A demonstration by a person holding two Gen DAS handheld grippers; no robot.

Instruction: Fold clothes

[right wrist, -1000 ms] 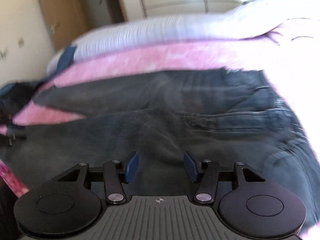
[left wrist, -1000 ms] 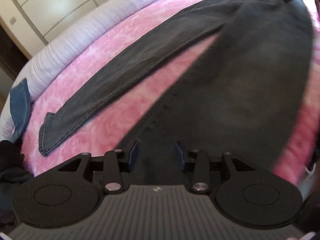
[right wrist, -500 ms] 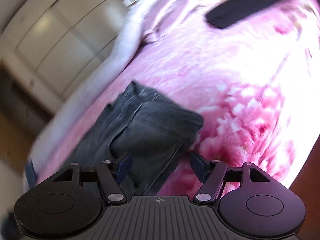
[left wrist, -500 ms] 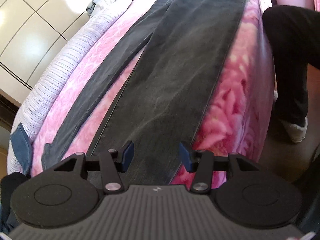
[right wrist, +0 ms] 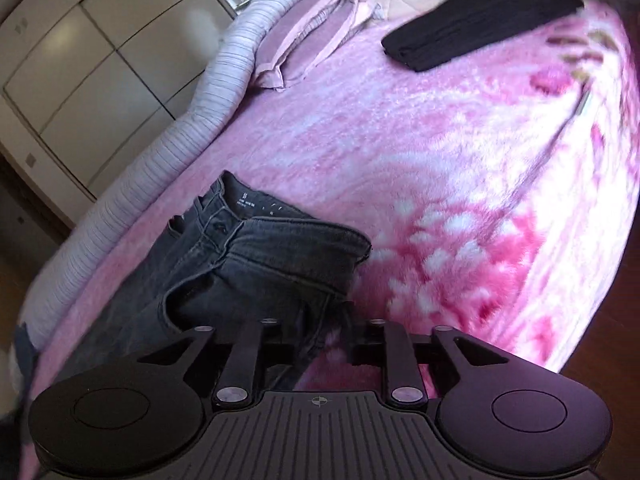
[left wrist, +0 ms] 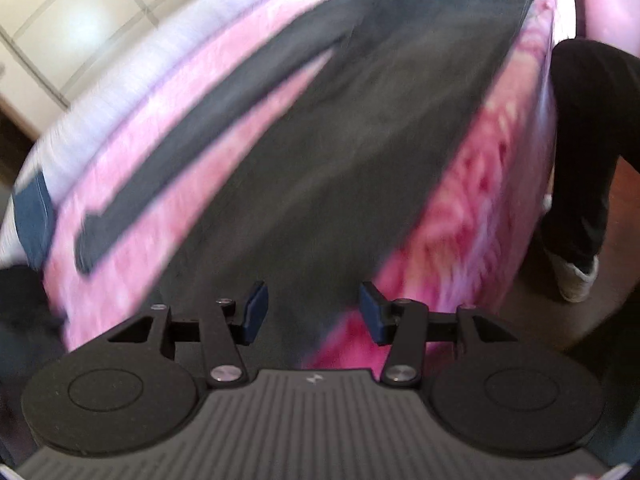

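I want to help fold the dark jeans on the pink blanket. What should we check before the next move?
1. Jeans lie flat, legs spread out on the pink blanket: ok.
2. Left gripper over the hem of the near leg, jaws apart, nothing pinched yet: ok.
3. Right gripper at the waistband, jaws closing with denim between them: ok.
4. Right grip firm on the cloth: cannot tell, the fingertips are hidden by the fabric.
5. Folded black garment lies far from the jeans: ok.
6. Left view sharp enough to aim: not ok, it is blurred.
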